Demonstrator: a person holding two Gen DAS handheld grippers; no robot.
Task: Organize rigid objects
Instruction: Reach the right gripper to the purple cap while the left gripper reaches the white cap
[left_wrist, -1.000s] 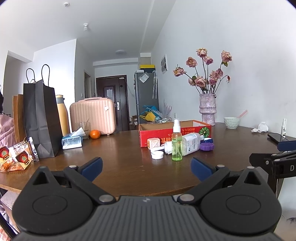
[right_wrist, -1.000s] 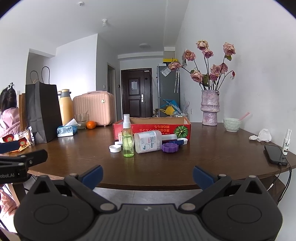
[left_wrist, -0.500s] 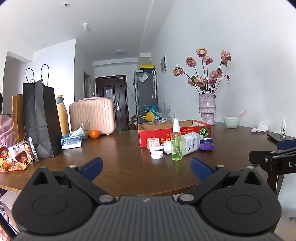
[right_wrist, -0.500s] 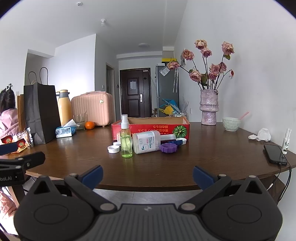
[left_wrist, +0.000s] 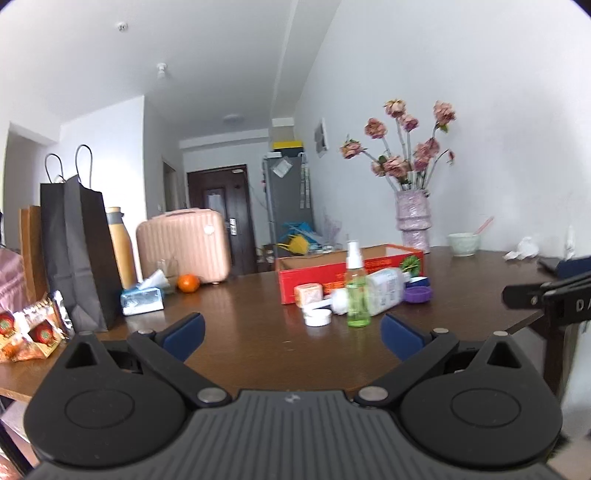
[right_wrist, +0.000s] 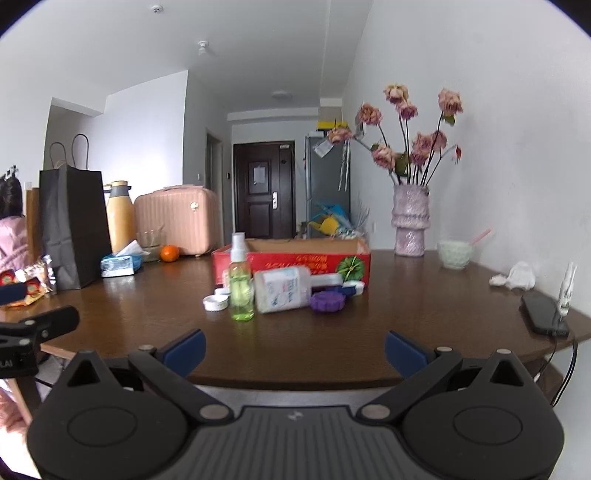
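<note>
**Q:** Down at the bottom of both wrist views, what were the grippers doing?

**A:** Both spread wide with nothing between the blue pads. The left gripper (left_wrist: 291, 334) and the right gripper (right_wrist: 294, 349) hung at the near edge of the dark brown wooden table (right_wrist: 351, 339), well short of the clutter.

**Q:** And the stuff to sort?

**A:** Bunched mid-frame in front of the shallow red cardboard box (right_wrist: 291, 258). The clear green spray bottle with a white nozzle (right_wrist: 241, 284) stood upright, just beside the white plastic bottle lying on its side (right_wrist: 282, 290). The small white round cap (right_wrist: 215, 303) sat left of them, the purple ridged lid (right_wrist: 327, 301) right. In the left view a little orange-and-white carton (left_wrist: 309, 294) stood against the box front.

**Q:** Anything else around?

**A:** A black paper bag (left_wrist: 79, 254) at the left, a pale purple vase of dried roses (right_wrist: 410, 223) upper right, and a black phone (right_wrist: 543, 314) at the right edge.
</note>
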